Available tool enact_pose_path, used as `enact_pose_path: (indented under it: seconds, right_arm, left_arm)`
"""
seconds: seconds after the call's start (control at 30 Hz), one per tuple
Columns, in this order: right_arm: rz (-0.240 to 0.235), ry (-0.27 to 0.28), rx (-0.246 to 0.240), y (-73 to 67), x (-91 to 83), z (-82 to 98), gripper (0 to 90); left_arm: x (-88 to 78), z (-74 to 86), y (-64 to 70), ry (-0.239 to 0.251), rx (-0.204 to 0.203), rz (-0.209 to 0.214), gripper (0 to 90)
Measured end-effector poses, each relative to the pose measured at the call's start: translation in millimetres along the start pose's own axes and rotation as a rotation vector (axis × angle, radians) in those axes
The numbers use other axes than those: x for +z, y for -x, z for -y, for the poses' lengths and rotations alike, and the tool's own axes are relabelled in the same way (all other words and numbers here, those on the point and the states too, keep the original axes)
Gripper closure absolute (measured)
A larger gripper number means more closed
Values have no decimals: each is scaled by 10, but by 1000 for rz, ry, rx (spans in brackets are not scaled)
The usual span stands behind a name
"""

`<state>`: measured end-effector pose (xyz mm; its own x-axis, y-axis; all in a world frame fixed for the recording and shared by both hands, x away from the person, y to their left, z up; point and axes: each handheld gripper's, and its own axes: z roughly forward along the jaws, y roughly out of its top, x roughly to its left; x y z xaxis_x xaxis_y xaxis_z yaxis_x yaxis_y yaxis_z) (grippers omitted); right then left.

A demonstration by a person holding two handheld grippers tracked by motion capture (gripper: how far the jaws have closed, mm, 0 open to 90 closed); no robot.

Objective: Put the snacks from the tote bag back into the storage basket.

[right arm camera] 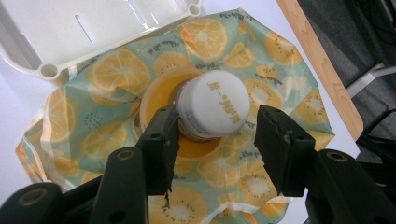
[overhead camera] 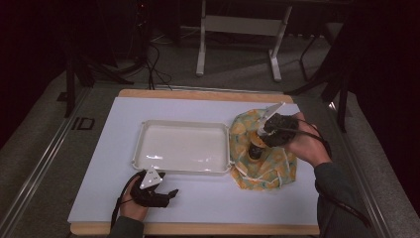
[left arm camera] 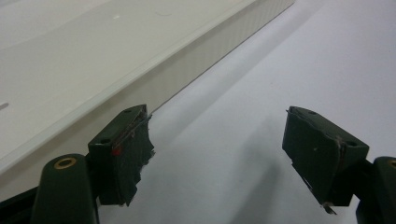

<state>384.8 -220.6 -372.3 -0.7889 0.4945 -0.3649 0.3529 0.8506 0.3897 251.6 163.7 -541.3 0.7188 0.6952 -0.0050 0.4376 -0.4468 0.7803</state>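
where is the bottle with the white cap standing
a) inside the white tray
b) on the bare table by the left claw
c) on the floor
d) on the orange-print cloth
d, since the right gripper view shows the white-capped bottle upright on the orange-print cloth, between the open jaws of the right claw, beside the white tray and not in it.

High cam overhead; claw cams close, sharing tray (overhead camera: 181, 147).
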Motion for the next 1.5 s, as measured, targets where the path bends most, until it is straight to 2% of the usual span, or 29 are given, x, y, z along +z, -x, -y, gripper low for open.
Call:
enact_pose_path:
  seconds: [0.3, 0.4, 0.53, 0.57, 0.73, 0.83, 1.1, 1.13, 1.23, 1.5]
  right_arm:
    - [-24, -16, 14, 53, 42, -92, 489]
    - [-68, -44, 0, 83, 69, -172, 493]
    - [-91, -71, -18, 97, 84, -204, 494]
    - [-115, -90, -26, 117, 102, -229, 493]
    - [-151, -94, -18, 165, 110, -255, 525]
    - [-195, -85, 21, 243, 109, -242, 563]
    - [-217, -117, 7, 276, 115, -274, 580]
    - [-221, -140, 1, 275, 112, -295, 581]
    - [-225, -163, -12, 261, 109, -326, 582]
    - [-242, -208, -38, 231, 83, -361, 585]
  left_arm:
    - [1, 0, 1, 2, -2, 2, 235]
    - [1, 0, -1, 1, 0, 2, 235]
    - [1, 1, -1, 1, 0, 3, 235]
    - [1, 1, -1, 2, 1, 3, 235]
    - [1, 2, -1, 2, 2, 3, 235]
    - [1, 1, 0, 1, 3, 3, 235]
    - [0, 2, -1, 2, 3, 3, 235]
    - [0, 2, -1, 3, 3, 3, 235]
    - [-2, 2, -2, 2, 6, 4, 235]
    - [0, 2, -2, 3, 3, 4, 235]
